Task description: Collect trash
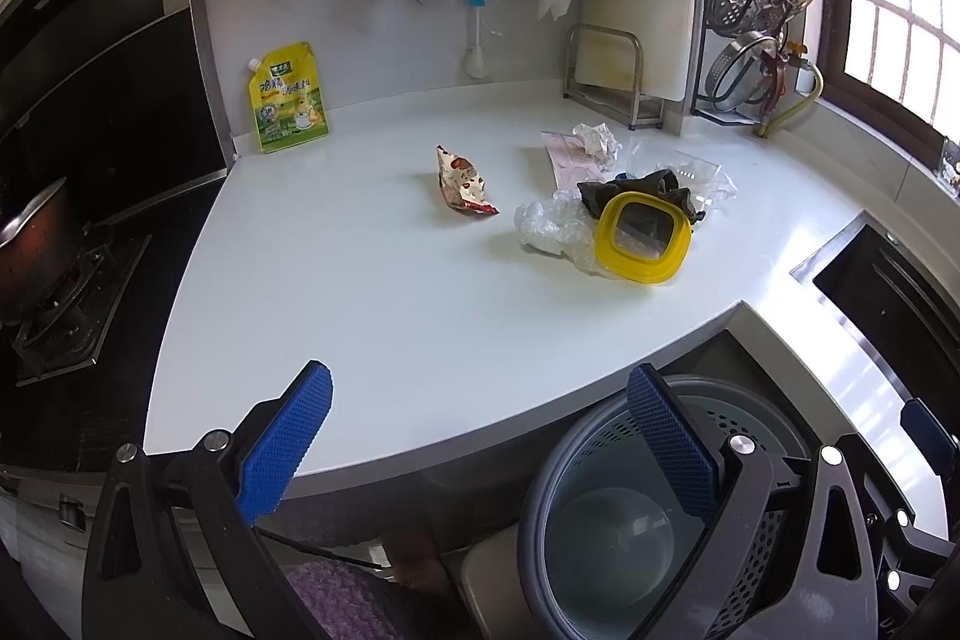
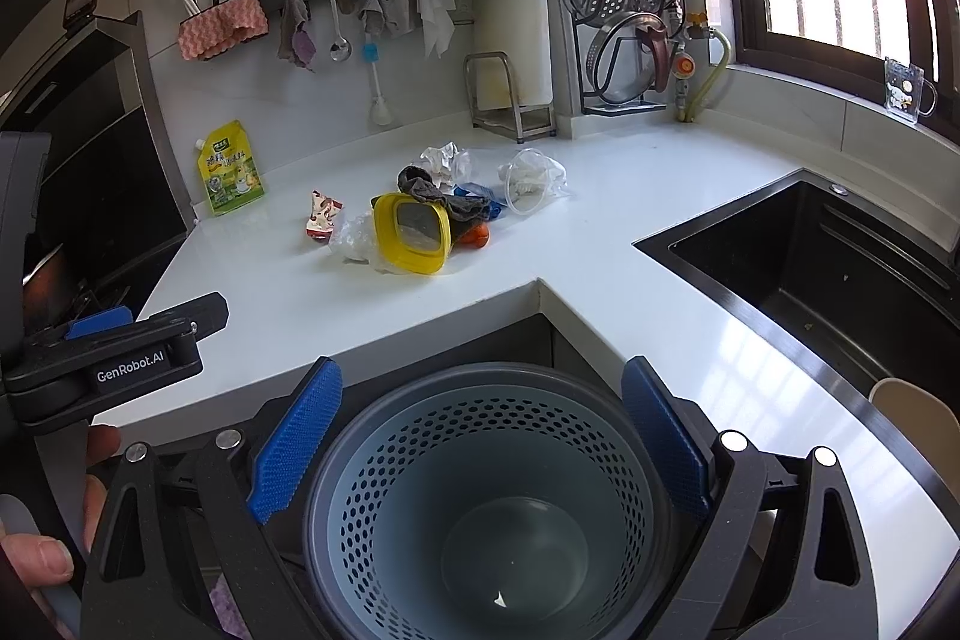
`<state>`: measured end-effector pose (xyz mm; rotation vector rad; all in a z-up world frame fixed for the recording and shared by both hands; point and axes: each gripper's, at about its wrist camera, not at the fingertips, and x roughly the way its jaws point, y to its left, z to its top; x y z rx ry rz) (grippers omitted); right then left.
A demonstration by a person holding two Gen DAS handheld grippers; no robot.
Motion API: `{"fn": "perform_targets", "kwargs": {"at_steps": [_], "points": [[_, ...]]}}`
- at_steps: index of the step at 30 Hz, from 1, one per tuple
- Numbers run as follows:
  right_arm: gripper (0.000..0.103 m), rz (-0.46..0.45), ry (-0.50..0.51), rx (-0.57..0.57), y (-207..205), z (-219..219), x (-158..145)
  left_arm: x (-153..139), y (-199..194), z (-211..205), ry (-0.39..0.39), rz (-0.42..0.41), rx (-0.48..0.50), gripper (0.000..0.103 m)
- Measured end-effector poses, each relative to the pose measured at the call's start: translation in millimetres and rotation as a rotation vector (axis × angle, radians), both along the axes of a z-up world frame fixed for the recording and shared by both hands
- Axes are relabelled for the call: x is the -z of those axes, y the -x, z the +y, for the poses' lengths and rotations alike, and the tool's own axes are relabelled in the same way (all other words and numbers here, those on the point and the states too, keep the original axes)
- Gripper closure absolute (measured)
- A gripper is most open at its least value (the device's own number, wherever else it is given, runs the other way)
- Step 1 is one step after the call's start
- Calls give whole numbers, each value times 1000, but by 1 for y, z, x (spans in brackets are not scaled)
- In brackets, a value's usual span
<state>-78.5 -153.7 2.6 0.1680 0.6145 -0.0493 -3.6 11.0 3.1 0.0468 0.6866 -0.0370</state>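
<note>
The white tabletop carries the trash pile well ahead of both tongs, while the empty bin sits directly below the right tongs. Both these and the left tongs gape wide, holding nothing. The flimsy clear wrap could slip the pads, and the yellow lid might get dragged off the edge.

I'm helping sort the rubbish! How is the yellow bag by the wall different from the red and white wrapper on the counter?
The yellow bag stands upright against the wall; the wrapper lies crumpled on the counter. The yellow bag looks smooth and full, with a spout at its top corner; the wrapper looks torn open and flattened. The bag is bigger than the wrapper. Both are printed food packets on the same white counter, and neither gripper touches them.
</note>
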Motion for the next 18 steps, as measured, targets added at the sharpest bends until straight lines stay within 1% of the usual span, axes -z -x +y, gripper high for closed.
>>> {"fn": "perform_targets", "kwargs": {"at_steps": [18], "points": [[13, -4, 6, -5, 0, 3, -1, 1, 0, 1, 2, 0, -1, 6]]}}
